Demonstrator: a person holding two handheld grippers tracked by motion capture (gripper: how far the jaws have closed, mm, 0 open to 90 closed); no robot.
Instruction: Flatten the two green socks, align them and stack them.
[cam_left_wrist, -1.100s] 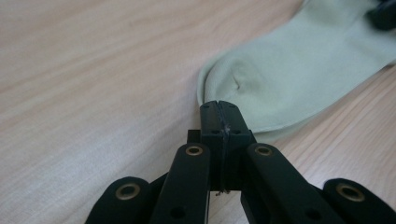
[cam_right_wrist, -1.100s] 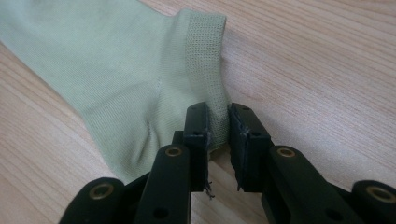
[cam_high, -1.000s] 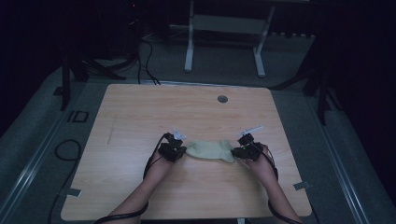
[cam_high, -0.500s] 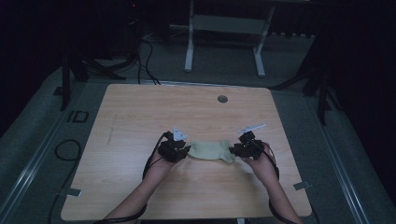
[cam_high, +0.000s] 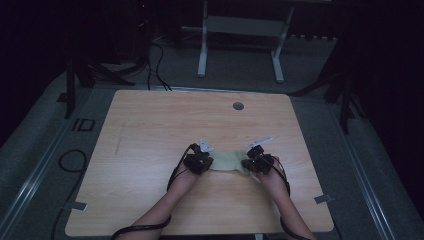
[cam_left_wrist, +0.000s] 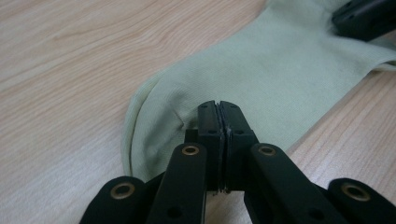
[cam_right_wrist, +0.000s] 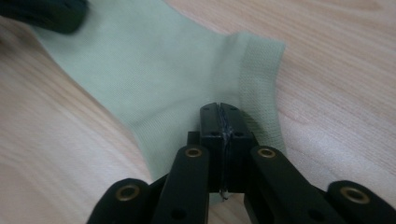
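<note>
Your pale green cotton sock lies flat on the light wooden worktop, a bit nearer to your side than the middle. It is stretched out between your two hands.

Your left hand-held gripper is at the toe end of the sock. In the left gripper view, its black jaws have just been closing and are now pressed tight together on the sock, with a little fold of cloth pinched between them. Your right hand-held gripper is at the open cuff end. In the right gripper view, its jaws have also just been closing and are now pressed together on the sock, close to the ribbed cuff band.

Nothing lies on the sock or blocks your way to it. A small round grey cap sits in the worktop near the far edge, well apart from the sock. Past the worktop, on the grey floor, stands a white metal frame with two legs. Black cables trail on the floor to the far left.
</note>
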